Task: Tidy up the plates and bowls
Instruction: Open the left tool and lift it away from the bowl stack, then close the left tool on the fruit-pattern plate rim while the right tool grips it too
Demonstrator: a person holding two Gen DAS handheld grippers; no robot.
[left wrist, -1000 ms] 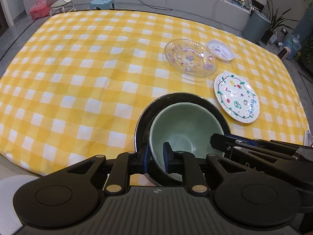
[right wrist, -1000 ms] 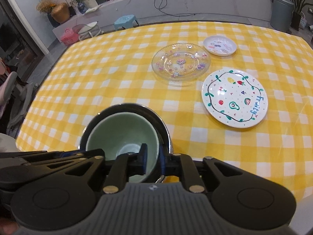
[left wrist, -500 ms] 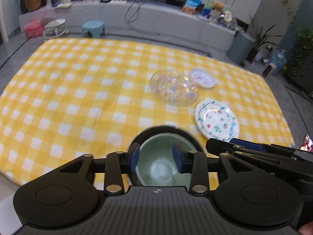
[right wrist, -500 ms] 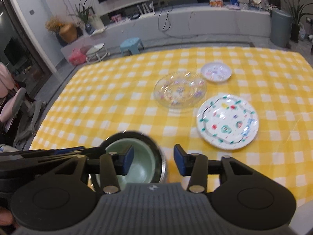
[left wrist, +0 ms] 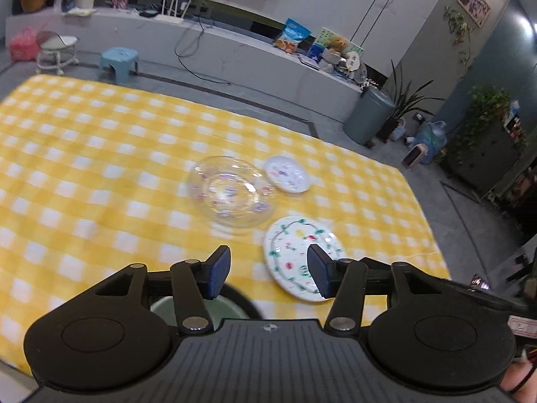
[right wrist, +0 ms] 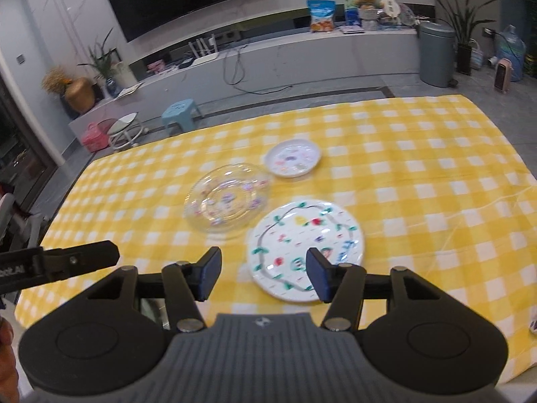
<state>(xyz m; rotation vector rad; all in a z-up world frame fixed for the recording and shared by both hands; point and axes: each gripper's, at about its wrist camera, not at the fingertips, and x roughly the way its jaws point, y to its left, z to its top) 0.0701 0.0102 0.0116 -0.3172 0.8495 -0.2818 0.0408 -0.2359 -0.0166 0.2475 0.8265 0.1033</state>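
We see our left gripper [left wrist: 268,275] opening and empty, green bowl [left wrist: 164,305] in dark bowl [left wrist: 241,297] near, painted plate [left wrist: 295,258] right, glass plate [left wrist: 231,194] farther.

Both wrist views are lit by soft, even indoor light from above, with bright ceiling spots showing at the top right of the left view and a dimmer, bluish cast toward the room's dark right side. Motion blur smears the yellow checked cloth [left wrist: 100,154], the clear glass plate [left wrist: 231,194] and the painted plate [right wrist: 305,248], while the black gripper bodies at the bottom stay sharp. The fisheye lens bows the cloth's edges and the walls outward near the frame borders, and pale glints of glare sit on the glass plate's rim.
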